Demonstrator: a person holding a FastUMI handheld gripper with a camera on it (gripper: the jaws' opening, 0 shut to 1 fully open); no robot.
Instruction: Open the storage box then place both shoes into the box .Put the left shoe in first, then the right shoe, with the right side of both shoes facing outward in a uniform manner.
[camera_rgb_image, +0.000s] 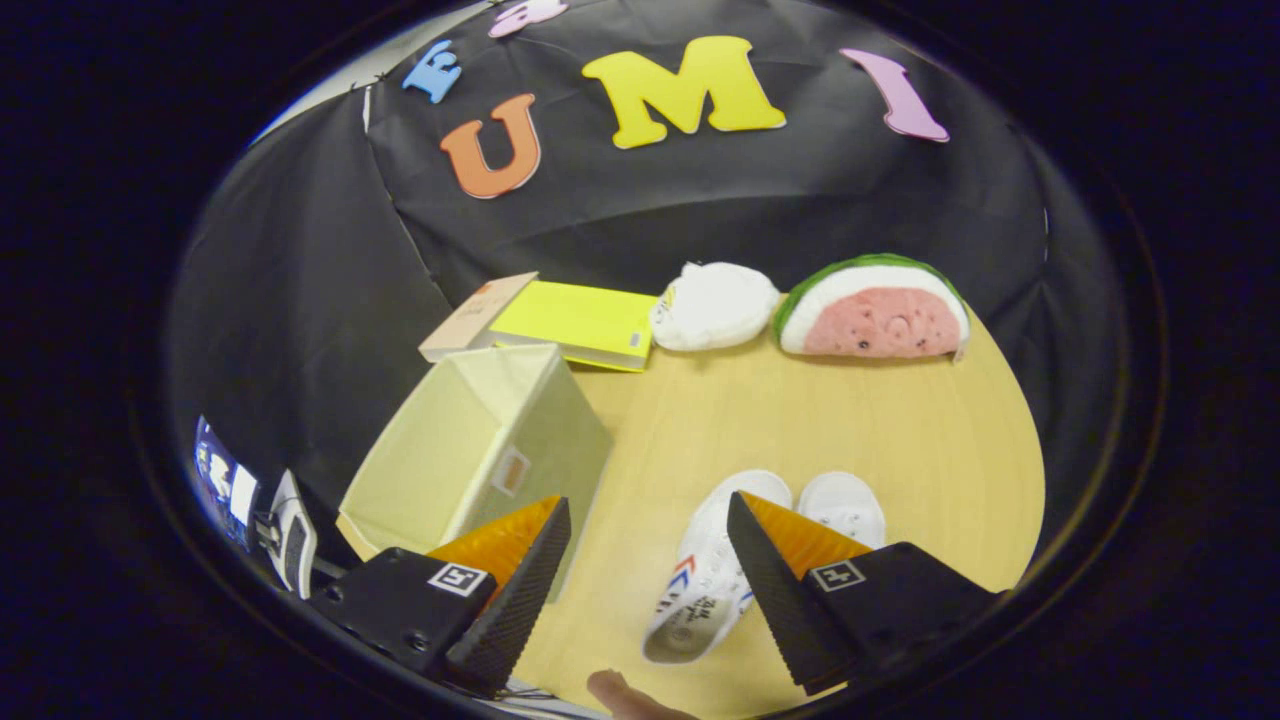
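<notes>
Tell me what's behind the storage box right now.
Behind the storage box lies a yellow book on a tan one; their near edges are hidden by the box. The open gripper holds nothing; the shoes wait between its jaws.

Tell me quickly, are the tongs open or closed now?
Tongs: open, holding nothing; one shoe lies between the fingers, untouched.

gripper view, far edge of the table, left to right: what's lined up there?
tan book → yellow book → white plush → watermelon plush. Nearer: storage box, shoes. The gripper is open, holding nothing.
</notes>
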